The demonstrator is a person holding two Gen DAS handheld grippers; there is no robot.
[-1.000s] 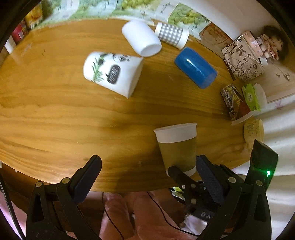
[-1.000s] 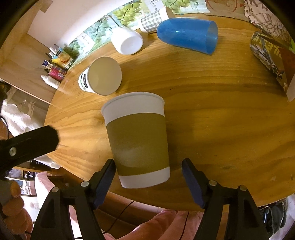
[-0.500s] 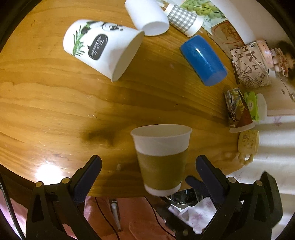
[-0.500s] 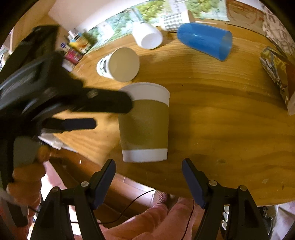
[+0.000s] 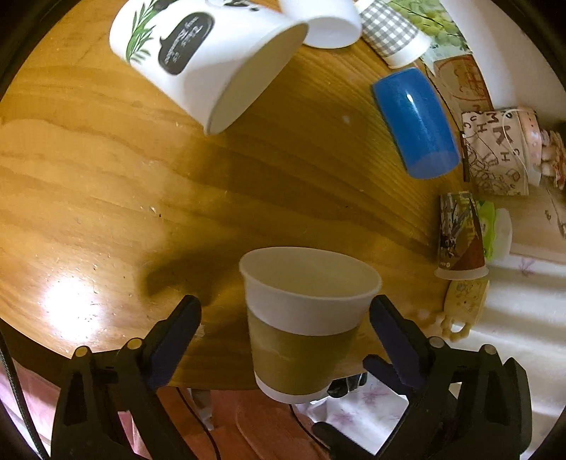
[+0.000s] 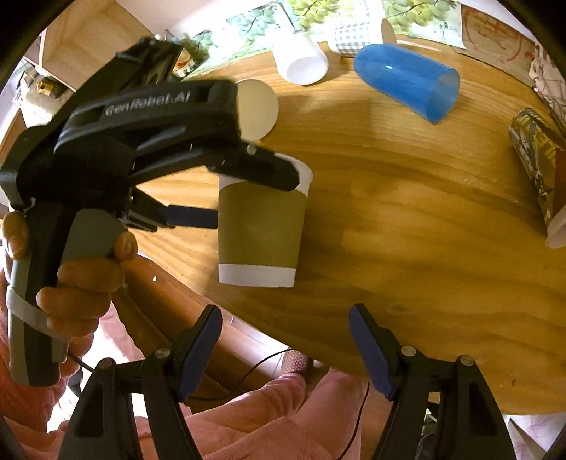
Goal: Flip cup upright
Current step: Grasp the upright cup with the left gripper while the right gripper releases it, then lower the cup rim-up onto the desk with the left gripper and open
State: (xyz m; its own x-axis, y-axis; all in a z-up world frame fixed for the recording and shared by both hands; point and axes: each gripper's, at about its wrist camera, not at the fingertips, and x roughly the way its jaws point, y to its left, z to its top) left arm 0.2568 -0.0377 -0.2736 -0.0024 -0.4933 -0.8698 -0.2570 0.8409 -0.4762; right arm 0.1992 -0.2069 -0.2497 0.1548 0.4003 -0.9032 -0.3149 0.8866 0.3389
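Since a second ago the left gripper [image 5: 284, 320] has been brought in around the cup [image 5: 306, 323], which was then off to its right and now stands between its spread fingers [image 5: 175, 332]. Neither pad is seen to press the wall; a gap shows on the left side, and on the right side contact cannot be told. In the right wrist view one finger is seen level with the rim and the other beside the brown sleeve. The right gripper [image 6: 284, 348] is held back from the cup, its fingers wide apart and nothing between them.

The cup stands upright, mouth up, at the near edge of the worktop [image 5: 88, 184]. Farther off, a printed cup [image 5: 198, 53], a white cup [image 5: 327, 21], a checked cup [image 5: 391, 33] and a blue cup [image 5: 414, 122] are seen lying on their sides.

The cup is judged to be paper, empty and very light, with a thin wall that would buckle under a hard squeeze and would tip at a nudge. A hold is best taken across the brown sleeve at mid-height, where the wall looks doubled and less slick, and not at the bare rim.
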